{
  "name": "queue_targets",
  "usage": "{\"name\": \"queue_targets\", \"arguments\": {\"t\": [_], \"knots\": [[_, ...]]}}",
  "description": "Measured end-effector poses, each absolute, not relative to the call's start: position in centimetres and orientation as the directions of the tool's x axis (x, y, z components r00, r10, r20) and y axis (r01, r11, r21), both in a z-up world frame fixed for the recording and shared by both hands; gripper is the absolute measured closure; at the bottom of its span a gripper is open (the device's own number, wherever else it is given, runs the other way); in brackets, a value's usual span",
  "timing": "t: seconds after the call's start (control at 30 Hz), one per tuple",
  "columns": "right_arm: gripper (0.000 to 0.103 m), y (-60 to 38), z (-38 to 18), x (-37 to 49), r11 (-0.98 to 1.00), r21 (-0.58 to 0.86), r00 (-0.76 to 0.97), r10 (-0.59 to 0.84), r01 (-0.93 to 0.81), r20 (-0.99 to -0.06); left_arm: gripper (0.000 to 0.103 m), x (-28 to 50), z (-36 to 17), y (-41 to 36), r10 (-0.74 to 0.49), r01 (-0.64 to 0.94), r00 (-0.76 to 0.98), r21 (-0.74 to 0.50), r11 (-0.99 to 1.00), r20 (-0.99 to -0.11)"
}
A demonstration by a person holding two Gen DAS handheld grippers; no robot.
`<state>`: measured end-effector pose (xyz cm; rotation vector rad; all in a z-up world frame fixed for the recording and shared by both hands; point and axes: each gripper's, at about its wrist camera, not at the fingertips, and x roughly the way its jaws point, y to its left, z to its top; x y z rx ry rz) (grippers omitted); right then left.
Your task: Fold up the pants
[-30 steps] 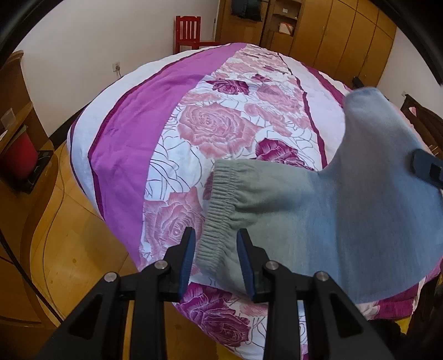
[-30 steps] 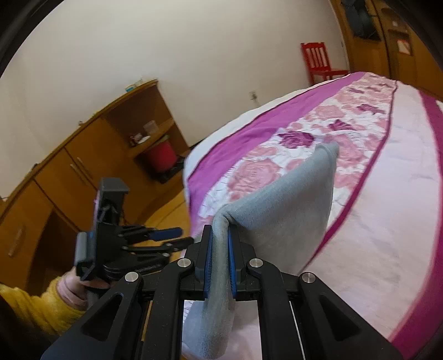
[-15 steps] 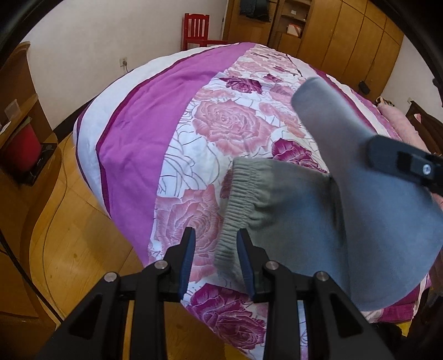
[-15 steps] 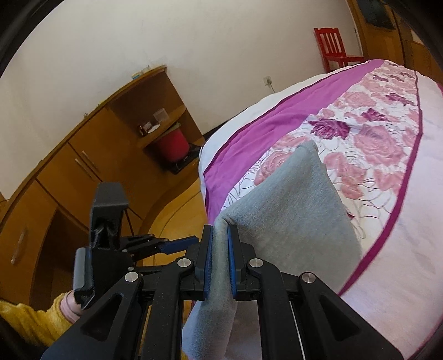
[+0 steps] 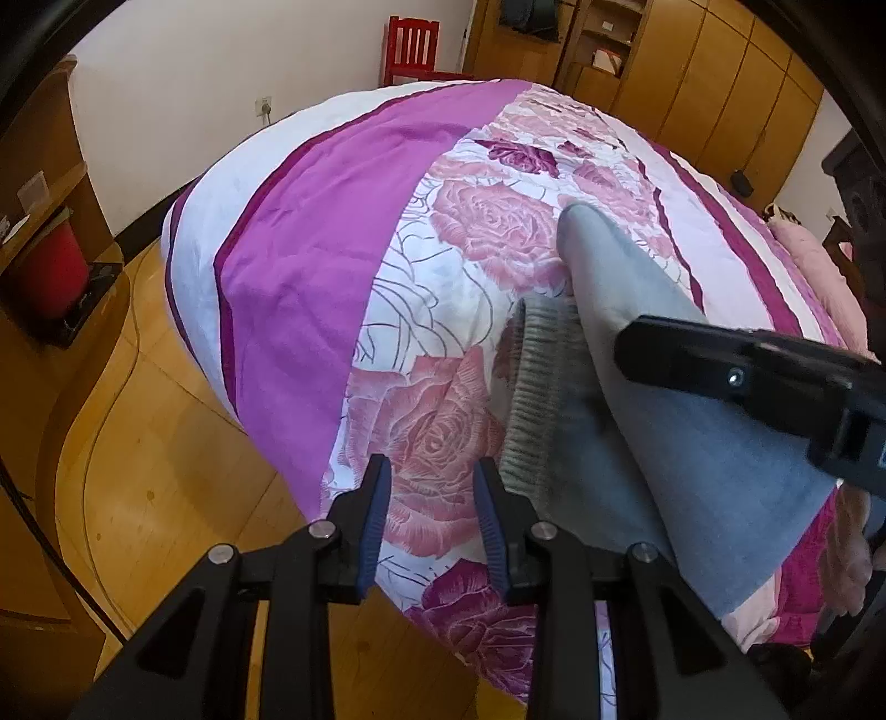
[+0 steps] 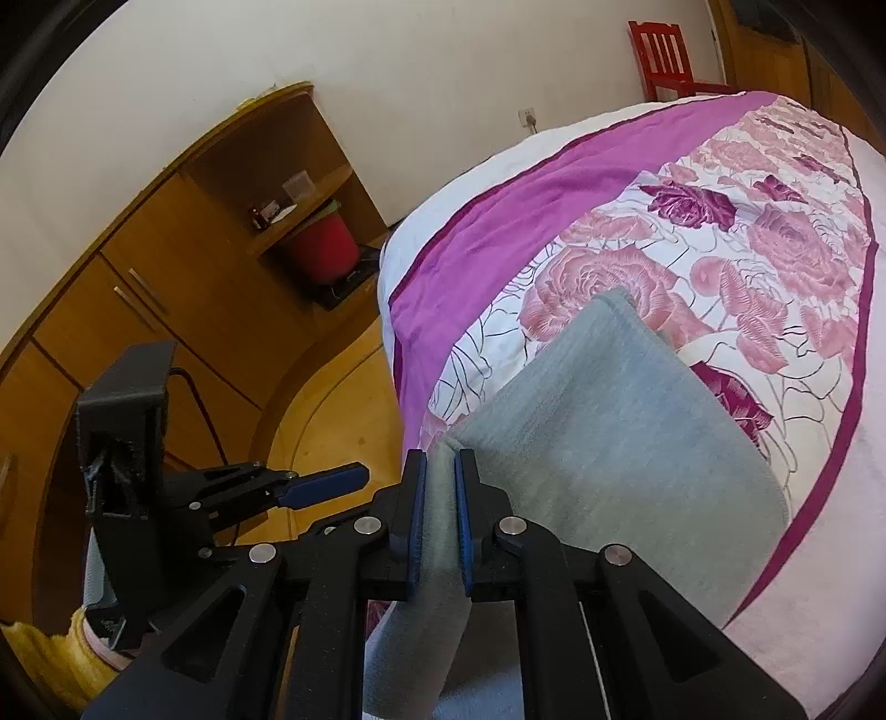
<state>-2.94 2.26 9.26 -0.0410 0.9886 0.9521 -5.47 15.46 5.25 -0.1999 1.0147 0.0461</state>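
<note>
The right gripper (image 6: 440,518) has its jaws clamped on a fold of the grey pants (image 6: 598,437), lifting that part above the bed (image 6: 498,232). The cloth slopes down from the jaws to the rose-patterned bedspread (image 5: 482,232), over the ribbed waistband (image 5: 534,399) lying flat near the bed's edge. The left gripper (image 5: 432,515) hangs with its jaws apart and empty, just beside the waistband. A red chair (image 5: 412,50) stands by the far wall.
</note>
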Motion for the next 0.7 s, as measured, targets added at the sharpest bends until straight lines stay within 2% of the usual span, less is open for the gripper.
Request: {"name": "queue_targets", "arguments": {"t": [0.23,0.3,0.5,0.7], "knots": [[0.082,2.4,10.1,-3.7,0.607,0.356,0.210,0.666,-0.711,-0.716,0.071,-5.4,5.3,15.9,-0.050,-0.139,0.526,-0.144,0.980,-0.849],[0.074,1.7,10.8,-4.1,0.611,0.340,0.234,0.667,-0.715,-0.708,0.071,-5.5,5.6,15.9,-0.048,-0.136,0.532,-0.141,0.981,-0.846],[0.068,-1.2,12.0,-4.5,0.655,0.315,0.287,0.642,-0.687,-0.711,0.071,-5.4,7.5,16.4,-0.112,-0.109,0.550,-0.204,0.973,-0.828],[0.064,-5.3,11.2,-3.8,0.745,0.323,0.332,0.582,-0.584,-0.742,0.069,-5.4,9.1,15.6,-0.181,-0.065,0.573,-0.265,0.962,-0.799]]}}
